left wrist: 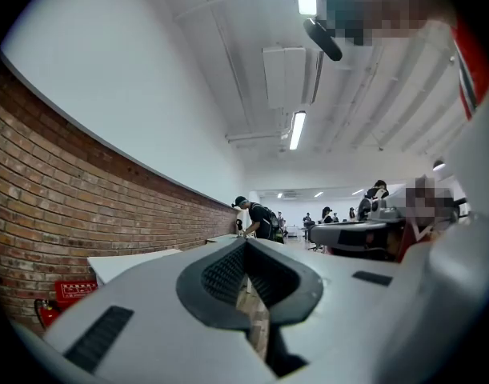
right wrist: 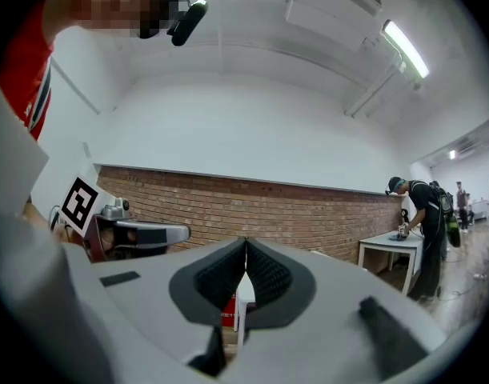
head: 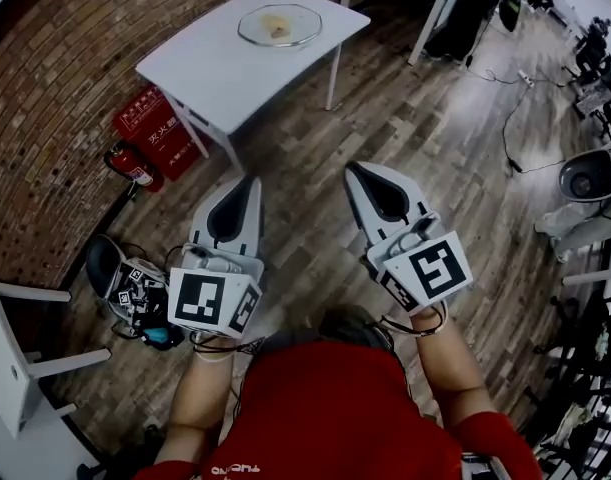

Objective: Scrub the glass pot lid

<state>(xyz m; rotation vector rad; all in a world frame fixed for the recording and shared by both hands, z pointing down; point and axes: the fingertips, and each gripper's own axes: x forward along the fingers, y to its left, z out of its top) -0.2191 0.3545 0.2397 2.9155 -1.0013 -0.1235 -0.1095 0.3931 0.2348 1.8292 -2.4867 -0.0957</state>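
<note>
Glass pot lid on counter: likely rigid, slick, breakable; hold by rim. Left gripper, right gripper: fingers together, empty.

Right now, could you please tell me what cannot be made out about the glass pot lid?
- Head view: the glass pot lid is far and small; the yellowish patch at its middle cannot be identified.
- Left gripper view: lid not seen; the left tool fills the lower frame.
- Right gripper view: likewise, behind the right tool.
</note>
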